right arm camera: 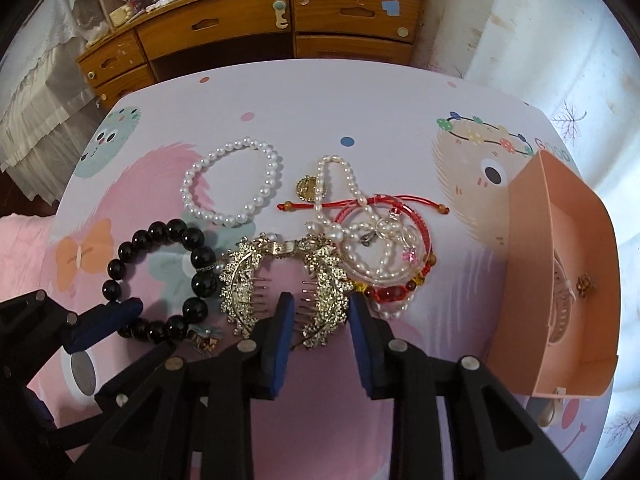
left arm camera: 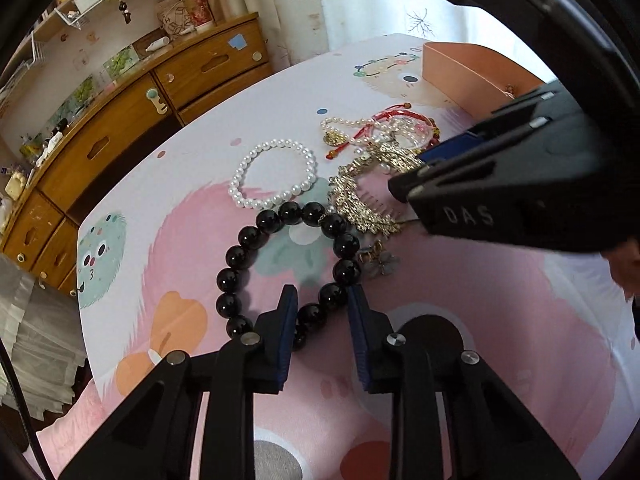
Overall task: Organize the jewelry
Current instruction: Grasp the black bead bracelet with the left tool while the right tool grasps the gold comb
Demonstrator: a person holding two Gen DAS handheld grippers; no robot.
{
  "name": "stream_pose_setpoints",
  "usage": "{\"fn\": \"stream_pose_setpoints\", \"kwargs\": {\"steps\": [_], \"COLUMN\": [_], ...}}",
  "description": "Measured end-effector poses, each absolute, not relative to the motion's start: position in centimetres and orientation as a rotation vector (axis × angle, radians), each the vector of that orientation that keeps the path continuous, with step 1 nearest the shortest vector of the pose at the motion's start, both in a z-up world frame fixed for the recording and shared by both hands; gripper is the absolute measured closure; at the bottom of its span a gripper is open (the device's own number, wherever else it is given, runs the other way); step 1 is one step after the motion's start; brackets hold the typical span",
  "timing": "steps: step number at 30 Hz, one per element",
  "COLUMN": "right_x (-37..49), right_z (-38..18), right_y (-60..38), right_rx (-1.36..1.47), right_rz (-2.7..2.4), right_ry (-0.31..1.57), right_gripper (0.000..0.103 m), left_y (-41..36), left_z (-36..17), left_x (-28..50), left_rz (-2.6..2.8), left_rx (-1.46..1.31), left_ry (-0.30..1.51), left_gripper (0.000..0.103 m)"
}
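A black bead bracelet [left arm camera: 280, 264] lies on the patterned table; my left gripper [left arm camera: 322, 296] is open with its fingertips straddling the bracelet's near beads. The bracelet also shows in the right wrist view [right arm camera: 168, 276]. My right gripper [right arm camera: 320, 300] is open, its fingertips straddling the right half of a gold rhinestone hair comb [right arm camera: 280, 280]. The comb also shows in the left wrist view [left arm camera: 360, 196], with the right gripper [left arm camera: 404, 178] over it. A white pearl bracelet [right arm camera: 232, 182] lies behind. A tangle of pearl strands and red cord bracelets [right arm camera: 372, 240] lies right of the comb.
An open pink box [right arm camera: 560, 280] stands on the table's right side with a small trinket inside. A small flower earring [left arm camera: 380, 262] lies beside the black bracelet. A wooden drawer cabinet [right arm camera: 256, 28] stands beyond the table's far edge. Curtains hang at the right.
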State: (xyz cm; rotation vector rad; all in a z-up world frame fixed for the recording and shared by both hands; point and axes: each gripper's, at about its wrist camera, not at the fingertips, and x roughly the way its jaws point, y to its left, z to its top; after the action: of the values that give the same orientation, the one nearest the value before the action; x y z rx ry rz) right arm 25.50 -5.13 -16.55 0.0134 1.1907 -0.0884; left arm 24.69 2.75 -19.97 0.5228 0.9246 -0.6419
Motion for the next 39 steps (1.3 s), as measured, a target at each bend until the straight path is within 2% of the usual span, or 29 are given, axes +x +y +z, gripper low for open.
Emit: {"fn": "stream_pose_setpoints", "kwargs": {"steps": [9, 10, 12, 13, 22, 26, 39], "right_x": [23.5, 23.2, 22.6, 22.6, 22.9, 22.6, 22.7], "right_z": [-16.3, -16.1, -15.0, -14.6, -13.5, -12.5, -7.8], "right_y": [-6.6, -6.8, -7.4, -7.6, -8.6, -9.3, -11.6], "right_rx": [0.099, 0.112, 0.157, 0.163, 0.189, 0.264, 0.279], "right_rz": [-0.063, -0.059, -0.03, -0.023, 0.044, 0.099, 0.179], "right_ry": [1.131, 1.122, 1.068, 1.054, 1.065, 1.048, 0.977], "right_gripper": [0.079, 0.081, 0.094, 0.095, 0.096, 0.1, 0.101], "left_y": [4.2, 4.2, 4.2, 4.1, 4.4, 4.9, 6.2], "left_z": [-19.5, -19.4, -19.0, -18.9, -17.6, -16.4, -12.8], "left_x": [24.0, 23.9, 23.8, 23.8, 23.6, 23.7, 24.2], "left_rz": [-0.67, -0.665, -0.657, -0.656, -0.613, -0.579, -0.452], "left_rx": [0.456, 0.46, 0.457, 0.45, 0.35, 0.268, 0.084], "left_ry": [0.971, 0.967, 0.968, 0.982, 1.032, 1.056, 1.05], "left_gripper": [0.084, 0.093, 0.093, 0.093, 0.093, 0.093, 0.093]}}
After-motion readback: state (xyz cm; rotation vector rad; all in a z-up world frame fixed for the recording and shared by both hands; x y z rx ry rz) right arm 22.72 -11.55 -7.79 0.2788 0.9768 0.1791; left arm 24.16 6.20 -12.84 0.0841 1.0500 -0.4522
